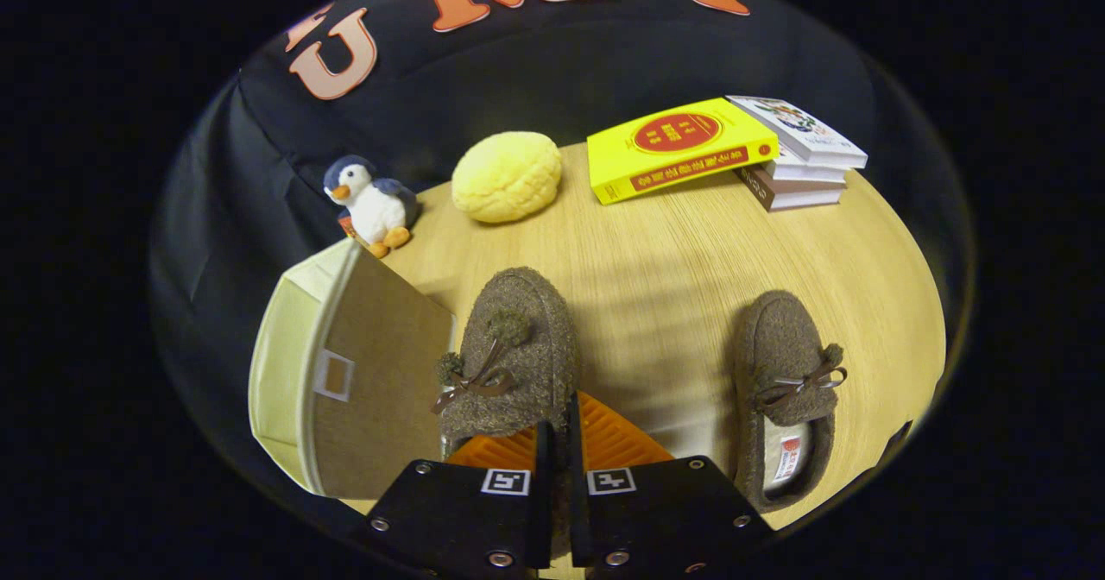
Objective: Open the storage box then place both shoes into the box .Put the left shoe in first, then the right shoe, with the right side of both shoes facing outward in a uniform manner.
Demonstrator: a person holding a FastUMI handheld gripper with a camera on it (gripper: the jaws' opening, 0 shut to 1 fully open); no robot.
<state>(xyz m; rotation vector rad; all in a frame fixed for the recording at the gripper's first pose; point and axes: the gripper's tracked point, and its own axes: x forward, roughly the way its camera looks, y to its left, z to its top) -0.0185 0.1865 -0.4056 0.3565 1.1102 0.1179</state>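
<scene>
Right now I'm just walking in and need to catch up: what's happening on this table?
A hand-held claw is nearly closed on the heel edge of the left brown slipper. Beside it stands the storage box, its lid looking shut. The other slipper lies apart, untouched on the wooden table.

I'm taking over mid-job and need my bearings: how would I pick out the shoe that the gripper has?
On the wooden table, find the cream storage box. Right beside it lies a brown fuzzy slipper with a pompom bow. Unlike its twin slipper lying apart, its heel edge is pinched between the nearly closed fingers of the gripper.
</scene>
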